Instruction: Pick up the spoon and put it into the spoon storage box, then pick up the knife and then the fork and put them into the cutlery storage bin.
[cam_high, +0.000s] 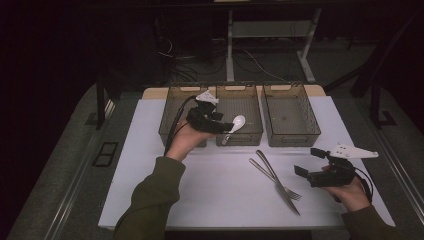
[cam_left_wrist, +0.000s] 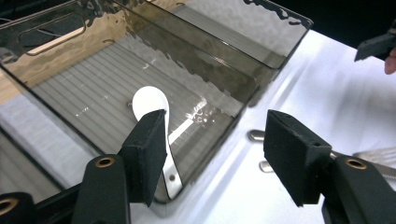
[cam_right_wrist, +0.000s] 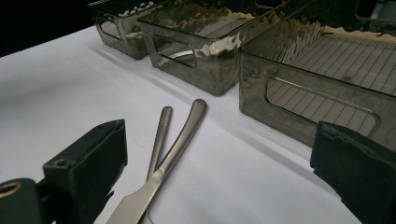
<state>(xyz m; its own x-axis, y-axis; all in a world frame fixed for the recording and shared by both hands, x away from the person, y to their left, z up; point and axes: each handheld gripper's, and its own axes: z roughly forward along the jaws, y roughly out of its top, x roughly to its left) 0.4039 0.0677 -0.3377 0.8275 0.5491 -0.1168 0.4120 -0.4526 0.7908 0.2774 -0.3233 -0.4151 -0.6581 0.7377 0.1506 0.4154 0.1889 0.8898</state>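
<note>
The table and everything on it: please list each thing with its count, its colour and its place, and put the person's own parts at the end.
table: one, white top, under everything.
bins: three, smoky clear plastic, side by side along the far edge.
spoon: one, white with a metal handle, in the middle bin, leaning on its near wall, beside the left gripper's jaw.
fork: one, silver, on the table in front of the bins, crossed with the knife.
knife: one, silver, crossed with the fork.
left gripper: one, black, over the middle bin's near edge, jaws open.
right gripper: one, black, right of the cutlery, jaws open, empty.
sleeves: two, olive green, at the near edge.
</note>
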